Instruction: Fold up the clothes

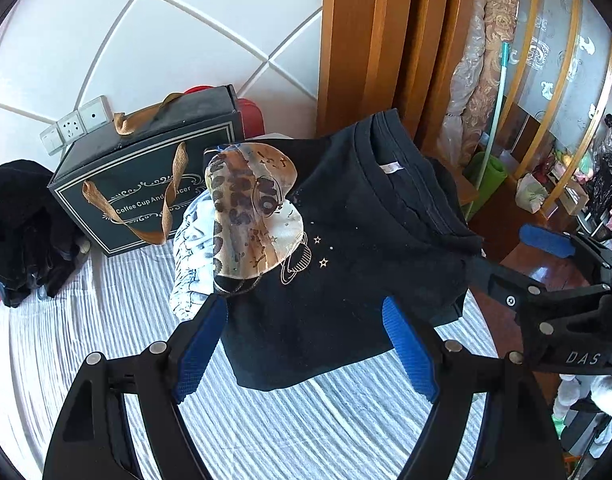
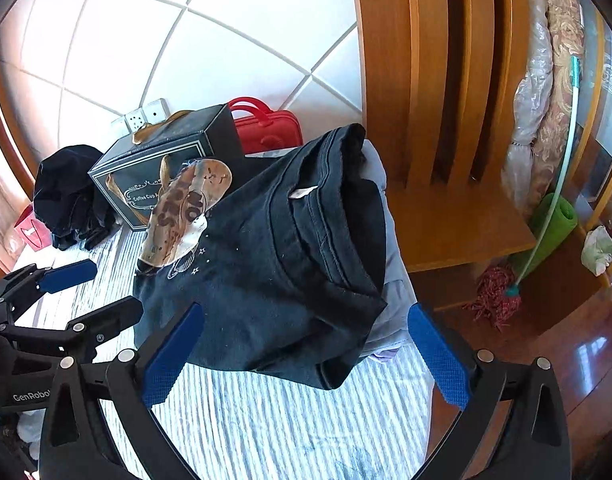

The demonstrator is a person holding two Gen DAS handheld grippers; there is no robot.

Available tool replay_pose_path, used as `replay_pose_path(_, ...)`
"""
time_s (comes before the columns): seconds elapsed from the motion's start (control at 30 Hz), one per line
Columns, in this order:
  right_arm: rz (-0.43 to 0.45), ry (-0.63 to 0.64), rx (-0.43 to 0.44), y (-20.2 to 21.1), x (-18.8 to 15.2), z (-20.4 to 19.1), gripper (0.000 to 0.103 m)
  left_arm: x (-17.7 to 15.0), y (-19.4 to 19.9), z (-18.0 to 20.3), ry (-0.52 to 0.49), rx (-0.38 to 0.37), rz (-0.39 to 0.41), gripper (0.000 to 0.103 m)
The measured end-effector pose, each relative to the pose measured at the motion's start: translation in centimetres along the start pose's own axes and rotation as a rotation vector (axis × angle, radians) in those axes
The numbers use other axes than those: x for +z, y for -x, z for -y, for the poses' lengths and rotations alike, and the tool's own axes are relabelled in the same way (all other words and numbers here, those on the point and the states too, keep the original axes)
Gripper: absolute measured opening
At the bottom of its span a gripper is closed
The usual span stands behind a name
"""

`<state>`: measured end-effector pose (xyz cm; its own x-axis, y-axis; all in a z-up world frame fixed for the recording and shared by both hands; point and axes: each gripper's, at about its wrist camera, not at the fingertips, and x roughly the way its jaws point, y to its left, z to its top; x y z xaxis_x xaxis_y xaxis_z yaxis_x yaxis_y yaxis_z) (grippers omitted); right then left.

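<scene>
Your black T-shirt [image 1: 345, 240] is folded on the striped bed sheet [image 1: 106, 320], cracked print up; left tongs [image 1: 306, 344] and right tongs [image 2: 306, 360] released.

One folded black T-shirt [image 2: 266, 280]; one dark clothing heap [image 2: 70, 196]; one black gift box [image 2: 162, 168]; one red case [image 2: 266, 128]; one mop [image 2: 501, 300]; one green rolled mat [image 2: 553, 220]; two grippers, left [image 1: 306, 344] and right [image 2: 306, 356], showing four blue-padded fingers [image 2: 174, 356].

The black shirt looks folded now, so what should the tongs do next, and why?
Probably back both away and reach for another garment. The black shirt lies folded on the striped sheet, and the left tongs and right tongs both stand open, gripping nothing.
</scene>
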<state>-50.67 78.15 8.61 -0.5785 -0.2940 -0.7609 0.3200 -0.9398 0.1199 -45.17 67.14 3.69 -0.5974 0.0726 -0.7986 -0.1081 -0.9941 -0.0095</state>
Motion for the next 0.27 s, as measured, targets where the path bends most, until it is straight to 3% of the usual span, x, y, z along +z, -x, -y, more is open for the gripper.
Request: replay_pose_path(0.27, -0.027, 0.002, -0.020, -0.85, -0.54, 0.22, 0.102, -0.63, 0.32, -0.26, 0.007, -0.007, 0.002, 0.081)
